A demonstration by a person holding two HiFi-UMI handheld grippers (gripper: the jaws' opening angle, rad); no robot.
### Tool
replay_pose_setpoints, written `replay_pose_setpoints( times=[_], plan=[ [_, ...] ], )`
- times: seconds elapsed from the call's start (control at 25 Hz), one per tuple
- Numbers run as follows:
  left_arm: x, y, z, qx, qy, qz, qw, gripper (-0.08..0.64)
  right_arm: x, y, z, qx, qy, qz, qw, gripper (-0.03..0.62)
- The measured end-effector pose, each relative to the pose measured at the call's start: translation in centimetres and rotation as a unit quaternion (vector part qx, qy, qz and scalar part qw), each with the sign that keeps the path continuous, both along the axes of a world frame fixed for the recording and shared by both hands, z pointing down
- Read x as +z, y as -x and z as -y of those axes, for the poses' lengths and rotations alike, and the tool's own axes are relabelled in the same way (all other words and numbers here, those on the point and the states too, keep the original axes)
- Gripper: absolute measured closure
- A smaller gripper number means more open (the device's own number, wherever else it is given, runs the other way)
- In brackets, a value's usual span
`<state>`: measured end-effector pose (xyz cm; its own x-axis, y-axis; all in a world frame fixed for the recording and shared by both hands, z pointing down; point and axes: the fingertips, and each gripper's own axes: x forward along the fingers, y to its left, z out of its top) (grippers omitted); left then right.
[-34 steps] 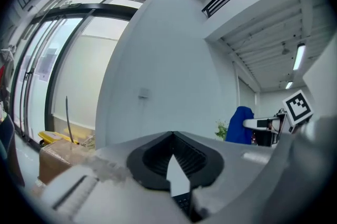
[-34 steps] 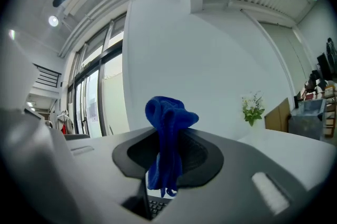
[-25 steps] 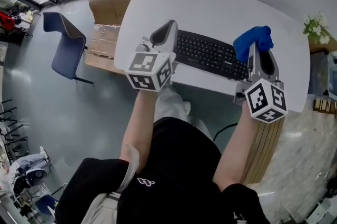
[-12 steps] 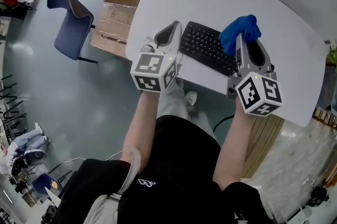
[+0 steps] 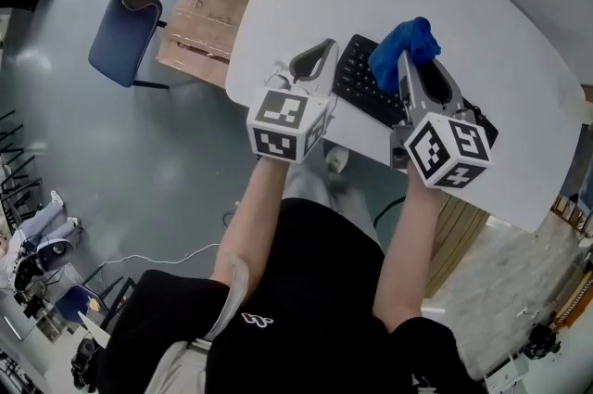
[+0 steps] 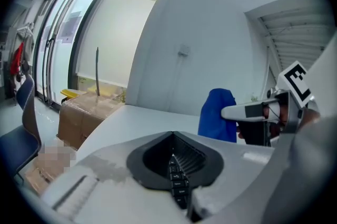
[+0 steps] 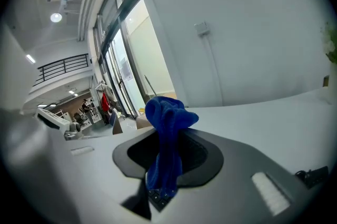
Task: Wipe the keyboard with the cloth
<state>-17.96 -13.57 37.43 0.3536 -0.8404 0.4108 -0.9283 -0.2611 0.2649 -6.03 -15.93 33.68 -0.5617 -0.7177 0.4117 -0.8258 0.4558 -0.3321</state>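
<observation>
Slippage worries me: my right tongs (image 5: 404, 60) pinch the bunched blue cloth (image 5: 400, 43) just over the black keyboard (image 5: 363, 82) lying under both tips, while my left tongs (image 5: 326, 47), pressed together and empty, brace nothing, so a drag could shove the keyboard or shed cloth.

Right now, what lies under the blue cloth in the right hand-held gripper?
The black keyboard on the white table lies below the cloth clamped in the right hand-held gripper. Cloth and gripper cover the keys directly beneath, so contact cannot be judged.
</observation>
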Motion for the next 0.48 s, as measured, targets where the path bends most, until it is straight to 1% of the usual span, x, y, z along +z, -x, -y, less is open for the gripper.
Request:
replay_pose_setpoints(
  times=[0.2, 0.4, 0.48],
  plan=[
    [1.5, 0.0, 0.7, 0.009, 0.018, -0.002, 0.9998, 0.561, 2.7, 2.1, 0.8, -0.014, 0.041, 0.004, 0.999, 0.495],
    [3.2, -0.2, 1.5, 0.014, 0.034, -0.012, 0.9993, 0.561, 4.9, 3.6, 1.6, -0.024, 0.066, 0.006, 0.997, 0.495],
    [4.1, -0.6, 1.5, 0.022, 0.042, -0.015, 0.9988, 0.561, 6.0, 4.1, 1.9, -0.023, 0.075, 0.008, 0.997, 0.495]
  ],
)
